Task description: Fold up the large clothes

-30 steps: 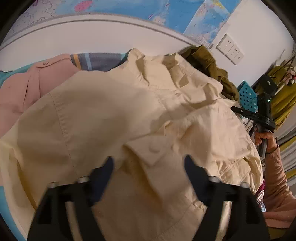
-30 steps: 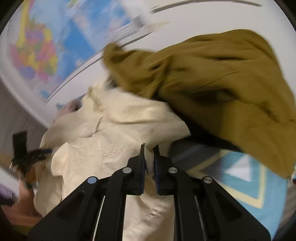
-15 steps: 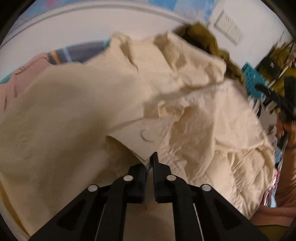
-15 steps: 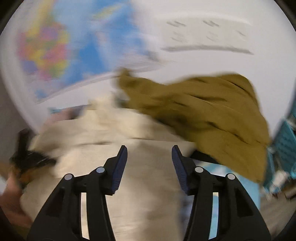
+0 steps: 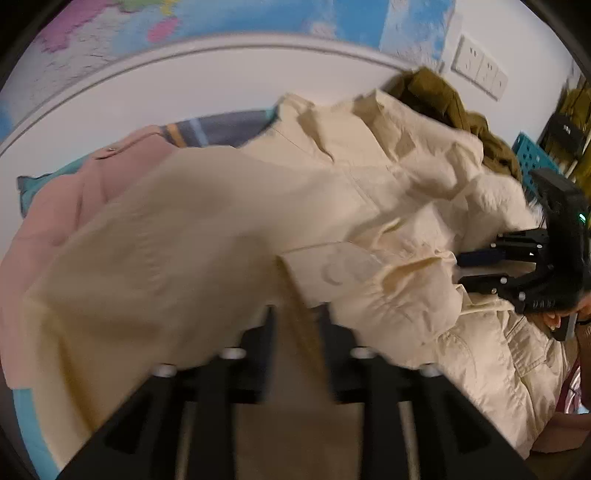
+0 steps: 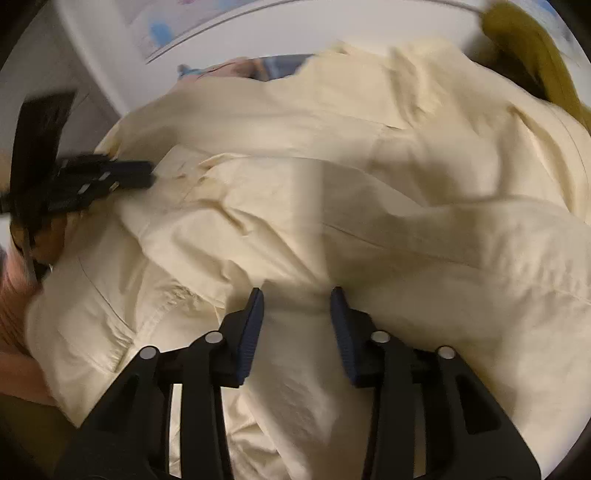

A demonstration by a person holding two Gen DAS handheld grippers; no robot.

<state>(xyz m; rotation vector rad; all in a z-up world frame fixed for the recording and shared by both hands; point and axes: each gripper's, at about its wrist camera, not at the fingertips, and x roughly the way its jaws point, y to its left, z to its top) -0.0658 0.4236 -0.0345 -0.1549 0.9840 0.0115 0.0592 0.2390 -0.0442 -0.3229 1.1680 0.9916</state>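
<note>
Cream jacket [image 5: 207,229] fills both views, heaped and rumpled across the work surface, collar end toward the white wall [image 5: 177,96]. Left gripper [image 5: 295,317] is low in its own cam, fingers blurred, with a gap between them and a fold of cream cloth hanging in that gap; cannot tell if the pads actually press it. From the right wrist cam the same left gripper [image 6: 146,175] comes in from the left edge, tips right at a jacket seam, and from that angle the jaws look near together, but blur rules out a firm call.

Right gripper [image 6: 297,308] has jaws spread wide, blue pads [image 6: 251,328] showing, cloth lying under and between them, nothing pinched. In the left wrist cam the right gripper [image 5: 458,269] pokes in from the right side, its two fingers apart, tips against the bunched middle of the jacket, person's hand [image 5: 557,319] on the handle.

Pink garment [image 5: 55,221] sits just beside the jacket on the left, partly under it. Olive garment [image 5: 443,99] is piled behind the jacket at upper right, touching it. Striped fabric [image 5: 218,129] peeks out between pink piece and jacket. Map poster [image 5: 258,18] on the wall, wall sockets [image 5: 480,70] to its right, teal crate [image 5: 535,158] far right.
</note>
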